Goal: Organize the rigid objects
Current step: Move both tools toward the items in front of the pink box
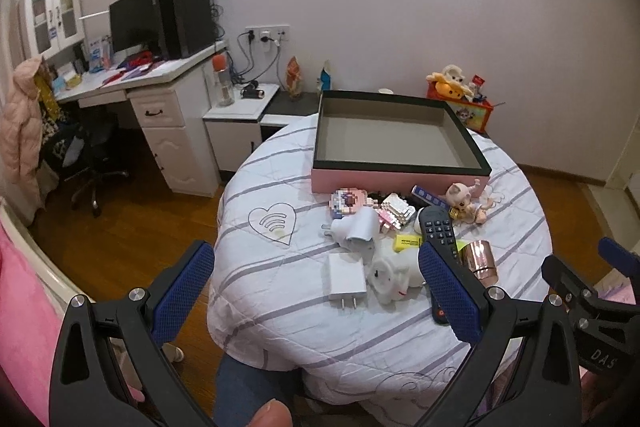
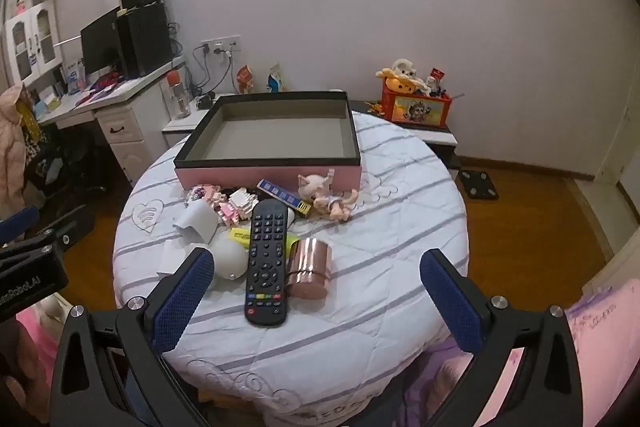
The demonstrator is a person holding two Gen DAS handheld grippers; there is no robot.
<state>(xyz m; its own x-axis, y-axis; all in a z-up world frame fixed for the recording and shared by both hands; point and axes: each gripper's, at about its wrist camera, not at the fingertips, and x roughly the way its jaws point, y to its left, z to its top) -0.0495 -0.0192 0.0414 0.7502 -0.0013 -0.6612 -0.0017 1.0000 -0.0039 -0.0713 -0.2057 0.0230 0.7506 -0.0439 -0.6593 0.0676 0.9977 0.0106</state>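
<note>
An open pink box with a black rim (image 1: 400, 183) (image 2: 272, 175) sits empty at the far side of the round table. In front of it lies a pile: a black remote (image 2: 267, 259) (image 1: 438, 231), a rose-gold cylinder (image 2: 310, 267) (image 1: 480, 261), a white charger plug (image 1: 347, 277), a white egg-shaped toy (image 2: 230, 259), pixel-block figures (image 1: 348, 203) (image 2: 236, 205), a yellow highlighter (image 1: 408, 241), a small doll (image 2: 332, 197) (image 1: 464, 201) and a blue strip box (image 2: 280, 194). My left gripper (image 1: 316, 291) and right gripper (image 2: 316, 287) are both open and empty, above the table's near edge.
The table has a white striped quilt cover (image 2: 392, 211). A white desk with a monitor (image 1: 136, 23) stands at the left, a low cabinet with a toy box (image 2: 416, 107) behind. Wooden floor surrounds the table. Pink bedding (image 2: 600, 327) lies at the right.
</note>
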